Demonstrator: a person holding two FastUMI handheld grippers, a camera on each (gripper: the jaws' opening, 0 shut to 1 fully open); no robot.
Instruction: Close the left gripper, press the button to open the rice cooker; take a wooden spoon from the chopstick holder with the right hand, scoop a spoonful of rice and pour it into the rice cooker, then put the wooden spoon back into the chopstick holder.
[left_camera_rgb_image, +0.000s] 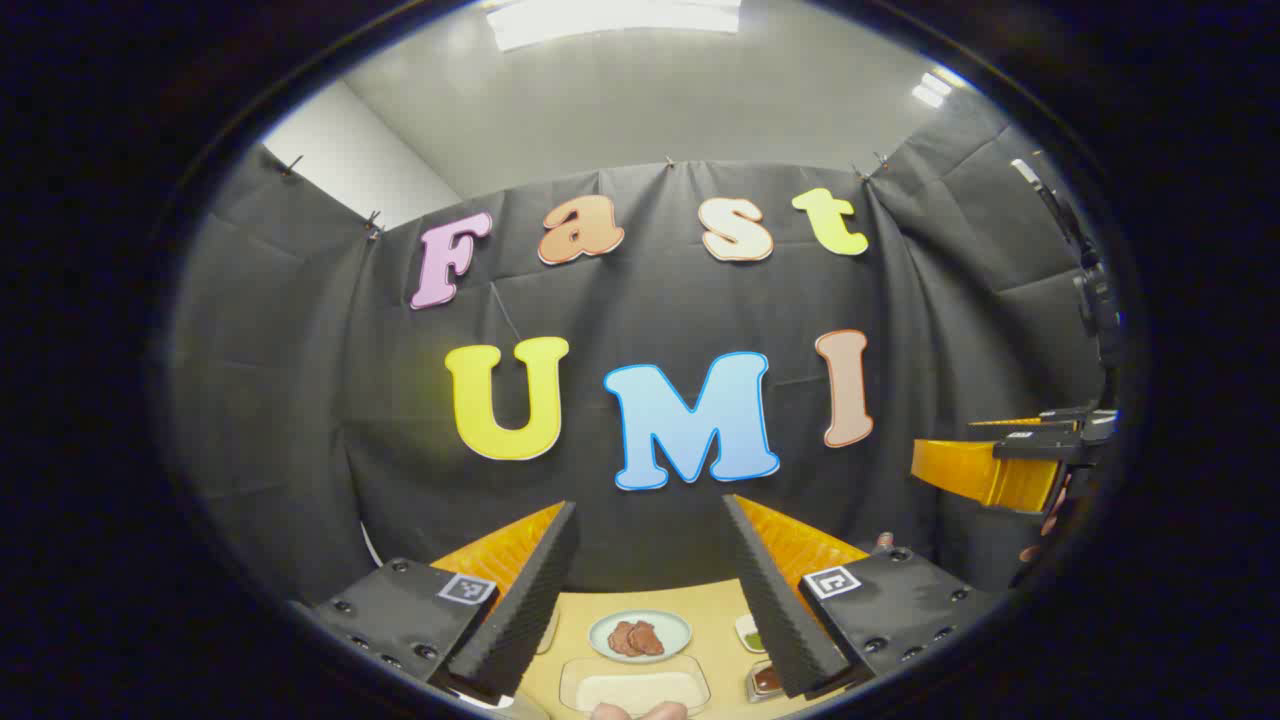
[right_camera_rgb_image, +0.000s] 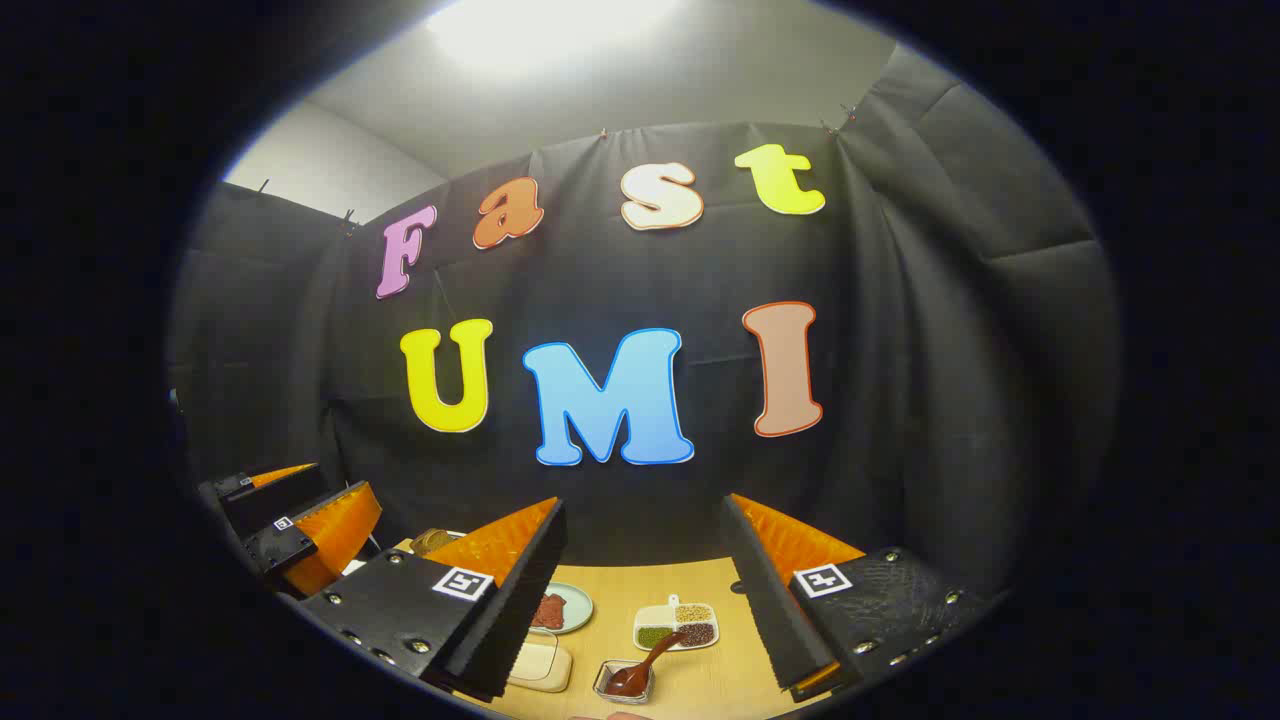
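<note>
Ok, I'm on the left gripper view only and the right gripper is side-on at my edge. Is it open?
Observer: Yes, the right gripper stands wide open, with nothing between its fingers.
Operator: What sits to the right of the meat plate? It's mostly hidden for me.
Observer: A divided dish, with green and brown grains in separate compartments.
Operator: Any spoon nearby?
Observer: A dark spoon leans in a small square dish, on the near side of the divided dish.
</note>
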